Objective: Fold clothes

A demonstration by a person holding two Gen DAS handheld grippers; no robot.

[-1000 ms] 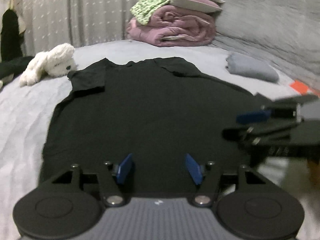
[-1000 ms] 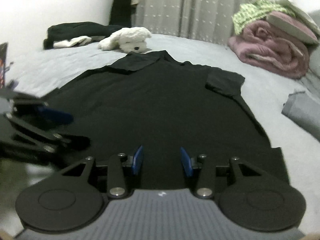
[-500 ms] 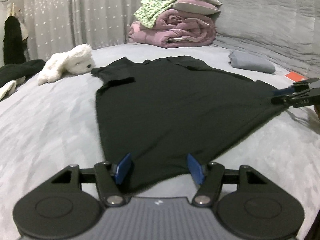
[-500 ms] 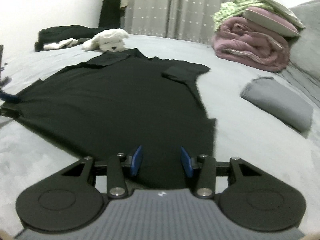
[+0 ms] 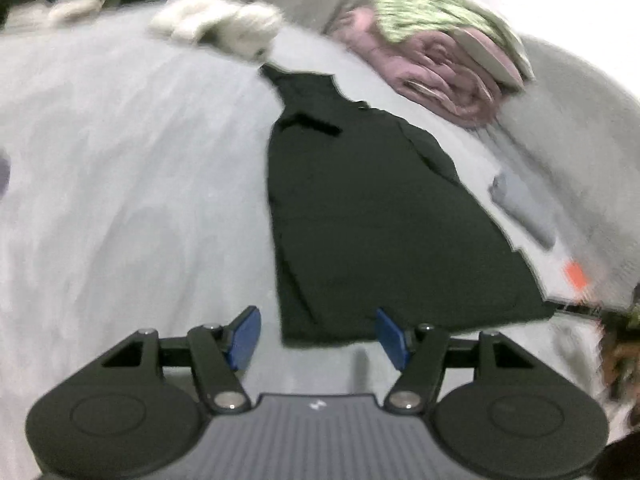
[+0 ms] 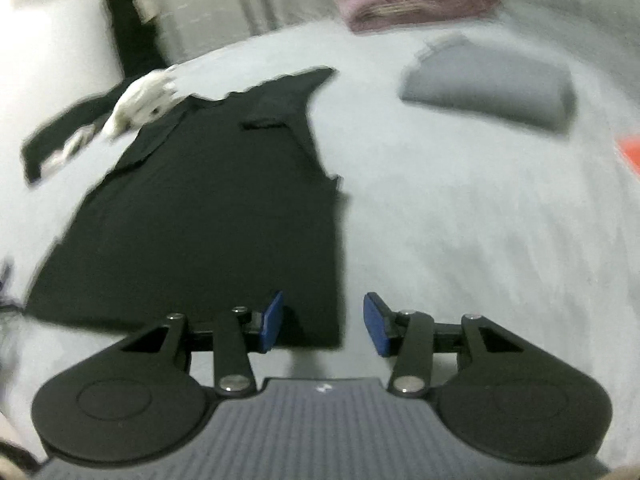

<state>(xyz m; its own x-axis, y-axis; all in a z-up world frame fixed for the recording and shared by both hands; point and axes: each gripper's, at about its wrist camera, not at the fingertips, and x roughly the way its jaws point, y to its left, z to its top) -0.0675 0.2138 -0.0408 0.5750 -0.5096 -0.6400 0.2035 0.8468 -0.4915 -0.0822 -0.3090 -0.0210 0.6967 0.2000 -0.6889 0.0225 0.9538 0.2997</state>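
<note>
The black T-shirt (image 5: pixel 384 224) lies flat on the bed (image 5: pixel 132 184) just ahead of both tongs, collar at the far end and hem nearest. The sleeves look tucked in already, so the body reads as a long tapering panel — that's about as far as the folding seems to have got. Judging by its length, the lengthwise fold(s), hem up toward collar, are still to do.

Left tongs (image 5: pixel 318 338) are released, nothing between the blue pads; the shirt's near-left hem corner sits right in front of the gap. Right tongs (image 6: pixel 323 323) are likewise released and empty, w/ the near-right hem corner directly ahead of the gap. Each pair seems lined up on its own corner — no cloth gripped yet.

Beyond the shirt, off to the right tongs' far side, one grey folded garment (image 6: pixel 490 82) sits finished. A pink bundle (image 5: pixel 444 80) and a white plush toy (image 5: pixel 224 26) lie farther back; both views are blurry.
</note>
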